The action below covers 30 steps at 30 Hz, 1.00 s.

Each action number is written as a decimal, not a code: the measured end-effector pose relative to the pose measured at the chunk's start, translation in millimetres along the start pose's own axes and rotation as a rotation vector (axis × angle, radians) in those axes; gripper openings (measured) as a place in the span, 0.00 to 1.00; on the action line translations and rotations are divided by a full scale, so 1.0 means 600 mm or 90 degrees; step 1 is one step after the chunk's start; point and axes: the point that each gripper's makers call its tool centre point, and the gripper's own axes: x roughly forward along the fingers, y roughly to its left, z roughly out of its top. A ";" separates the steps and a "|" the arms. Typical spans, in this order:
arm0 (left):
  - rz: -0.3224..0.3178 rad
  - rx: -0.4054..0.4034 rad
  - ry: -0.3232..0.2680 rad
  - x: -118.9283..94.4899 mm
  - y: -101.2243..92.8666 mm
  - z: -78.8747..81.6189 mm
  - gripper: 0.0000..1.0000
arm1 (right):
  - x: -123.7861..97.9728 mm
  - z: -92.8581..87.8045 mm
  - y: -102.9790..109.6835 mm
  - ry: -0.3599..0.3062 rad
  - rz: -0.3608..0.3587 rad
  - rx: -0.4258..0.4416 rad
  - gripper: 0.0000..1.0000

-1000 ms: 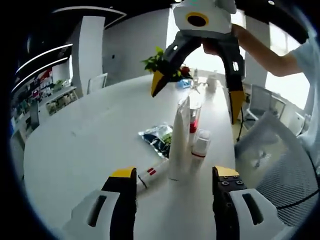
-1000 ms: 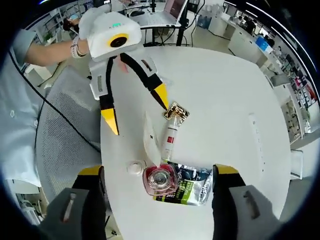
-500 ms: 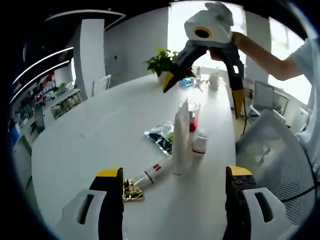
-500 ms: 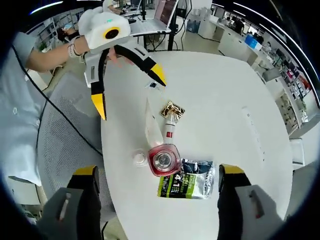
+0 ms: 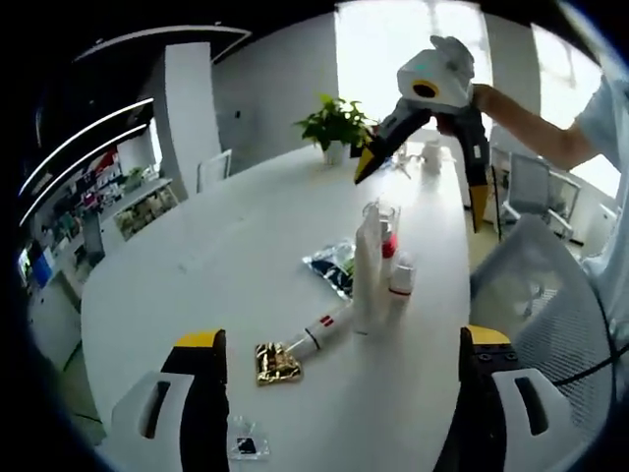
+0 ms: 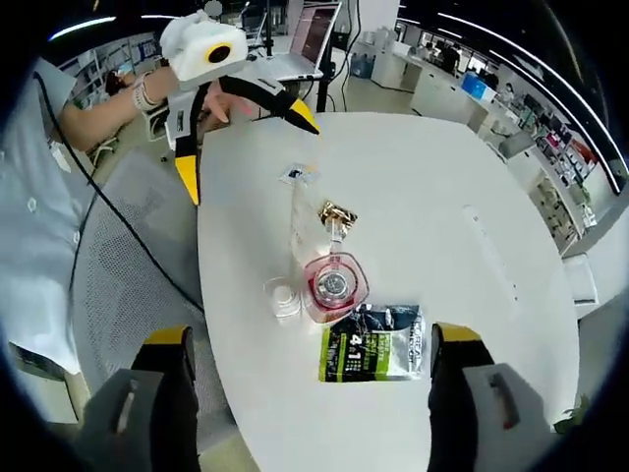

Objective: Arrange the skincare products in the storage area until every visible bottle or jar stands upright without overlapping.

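lying tube: white tube with a red band and a gold cap, flat on the white table; the item not yet upright. Judged light, smooth and round, so likely to roll or slip; best taken across the stiff body near the cap, not the soft tail.
tall tube: white, standing; narrow base, judged easy to tip.
jar: clear with red inside, upright, touching or just beside the tall tube; judged rigid, possibly glass.
small bottle: white with a red band, upright, just beside the jar.
sachet: dark green flat packet, soft, lying at 5 o'clock of the jar in the right gripper view.
left gripper: jaws spread wide, nothing between them; lying tube near, at 12 o'clock, between the jaw lines.
right gripper: jaws spread wide, holding nothing; cluster at 12 o'clock, well apart, below it.
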 end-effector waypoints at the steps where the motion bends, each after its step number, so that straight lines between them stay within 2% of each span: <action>1: 0.000 -0.002 -0.001 -0.002 0.000 0.000 0.97 | -0.002 -0.001 -0.001 -0.003 -0.007 0.001 1.00; 6: 0.004 -0.001 0.023 -0.017 -0.004 -0.010 0.97 | -0.014 -0.002 0.002 -0.022 -0.033 0.014 1.00; 9: 0.004 0.004 0.025 -0.027 -0.008 -0.011 0.97 | -0.023 -0.011 0.002 -0.010 -0.047 0.012 1.00; 13: 0.029 0.005 0.026 -0.044 0.002 -0.011 0.97 | -0.038 -0.013 -0.009 -0.024 -0.085 0.015 1.00; 15: 0.034 0.005 0.031 -0.051 0.005 -0.013 0.97 | -0.044 -0.024 -0.002 -0.002 -0.082 0.003 1.00; 18: 0.043 0.010 0.048 -0.063 0.008 -0.018 0.97 | -0.047 -0.032 0.003 0.008 -0.085 0.005 1.00; 21: 0.069 0.026 0.087 -0.076 0.017 -0.032 0.97 | -0.054 -0.037 0.003 -0.001 -0.091 0.021 1.00; 23: 0.077 0.025 0.092 -0.079 0.019 -0.033 0.97 | -0.058 -0.042 0.003 -0.002 -0.094 0.030 1.00; 26: 0.070 0.022 0.097 -0.085 0.016 -0.036 0.97 | -0.060 -0.047 0.002 -0.004 -0.102 0.039 1.00; 30: 0.044 0.022 0.086 -0.083 0.003 -0.032 0.97 | -0.058 -0.053 0.007 0.000 -0.100 0.043 1.00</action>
